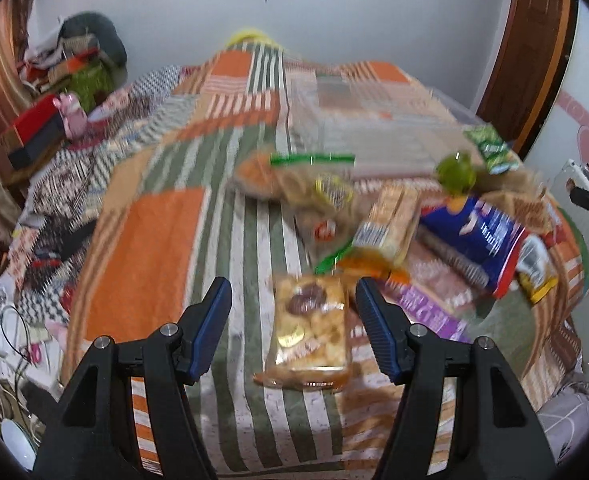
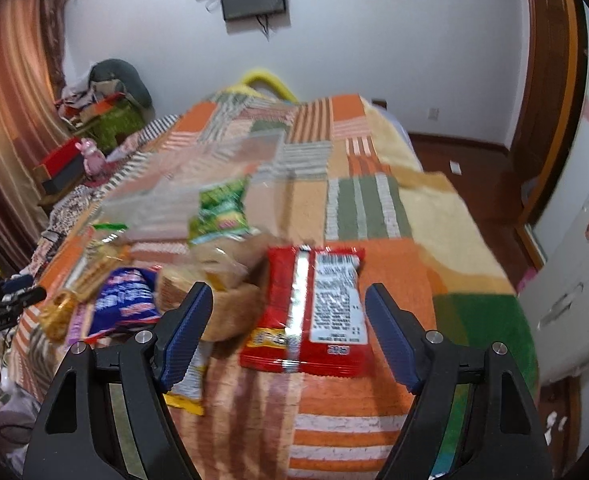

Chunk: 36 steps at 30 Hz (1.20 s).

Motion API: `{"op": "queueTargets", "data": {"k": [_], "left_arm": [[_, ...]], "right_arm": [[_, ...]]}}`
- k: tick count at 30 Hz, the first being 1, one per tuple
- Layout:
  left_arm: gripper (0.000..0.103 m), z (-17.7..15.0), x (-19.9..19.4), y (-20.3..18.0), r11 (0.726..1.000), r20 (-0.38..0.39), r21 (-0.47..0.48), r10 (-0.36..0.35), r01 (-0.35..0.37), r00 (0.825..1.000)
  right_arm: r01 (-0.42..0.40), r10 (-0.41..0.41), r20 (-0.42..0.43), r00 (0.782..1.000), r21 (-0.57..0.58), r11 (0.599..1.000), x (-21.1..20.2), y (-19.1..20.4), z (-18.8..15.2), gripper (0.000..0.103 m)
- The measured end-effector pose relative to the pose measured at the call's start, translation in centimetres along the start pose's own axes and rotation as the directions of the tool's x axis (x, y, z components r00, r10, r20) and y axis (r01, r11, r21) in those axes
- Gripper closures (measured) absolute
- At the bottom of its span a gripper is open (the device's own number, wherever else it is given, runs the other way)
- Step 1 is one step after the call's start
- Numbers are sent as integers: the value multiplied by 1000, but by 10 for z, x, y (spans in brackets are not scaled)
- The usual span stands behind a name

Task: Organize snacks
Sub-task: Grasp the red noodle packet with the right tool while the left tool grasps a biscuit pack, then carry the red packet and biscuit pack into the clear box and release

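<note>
Several snack packs lie in a pile on a patchwork bedspread (image 1: 162, 240). In the left wrist view my left gripper (image 1: 292, 294) is open above the bed, and a clear pack of biscuits (image 1: 308, 330) lies between its fingers. To the right lie a blue bag (image 1: 476, 232), a cracker pack (image 1: 388, 220) and a green bag (image 1: 490, 146). In the right wrist view my right gripper (image 2: 288, 300) is open, and a red packet (image 2: 314, 308) lies face down between its fingers. The blue bag (image 2: 124, 304) and green bag (image 2: 220, 212) lie to its left.
A clear plastic box (image 2: 198, 184) stands on the bed behind the pile. Clutter and a red box (image 1: 34, 132) lie along the left side by the curtain. A white appliance (image 2: 570, 292) stands right of the bed. The bed's right edge drops to a wooden floor (image 2: 474, 160).
</note>
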State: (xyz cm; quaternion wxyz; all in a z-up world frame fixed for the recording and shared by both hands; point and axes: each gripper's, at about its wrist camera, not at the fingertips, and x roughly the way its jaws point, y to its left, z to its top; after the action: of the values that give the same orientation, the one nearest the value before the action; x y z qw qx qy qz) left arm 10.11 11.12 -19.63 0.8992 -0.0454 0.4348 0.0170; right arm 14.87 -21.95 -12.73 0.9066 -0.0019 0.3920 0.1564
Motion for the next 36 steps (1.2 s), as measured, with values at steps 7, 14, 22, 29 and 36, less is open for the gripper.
{"op": "queueTargets", "data": {"k": [7, 14, 22, 29, 36], "left_arm": [[39, -16, 28, 3, 1000, -85, -13, -19, 18, 996], [49, -24, 46, 6, 1000, -110, -25, -18, 15, 994], [57, -17, 47, 2, 1000, -92, -22, -5, 3, 996], [58, -9, 28, 5, 1000, -43, -24, 14, -15, 999], [64, 14, 1, 0, 1000, 55, -3, 14, -14, 998]], "right_arm": [[-7, 11, -106, 994, 42, 999, 34, -12, -2, 27], [-2, 9, -160, 987, 43, 999, 53, -13, -5, 26], [28, -34, -167, 985, -35, 999, 59, -8, -8, 32], [40, -43, -145, 988, -25, 999, 51, -12, -5, 38], [53, -53, -61, 997, 0, 999, 23, -20, 12, 38]]}}
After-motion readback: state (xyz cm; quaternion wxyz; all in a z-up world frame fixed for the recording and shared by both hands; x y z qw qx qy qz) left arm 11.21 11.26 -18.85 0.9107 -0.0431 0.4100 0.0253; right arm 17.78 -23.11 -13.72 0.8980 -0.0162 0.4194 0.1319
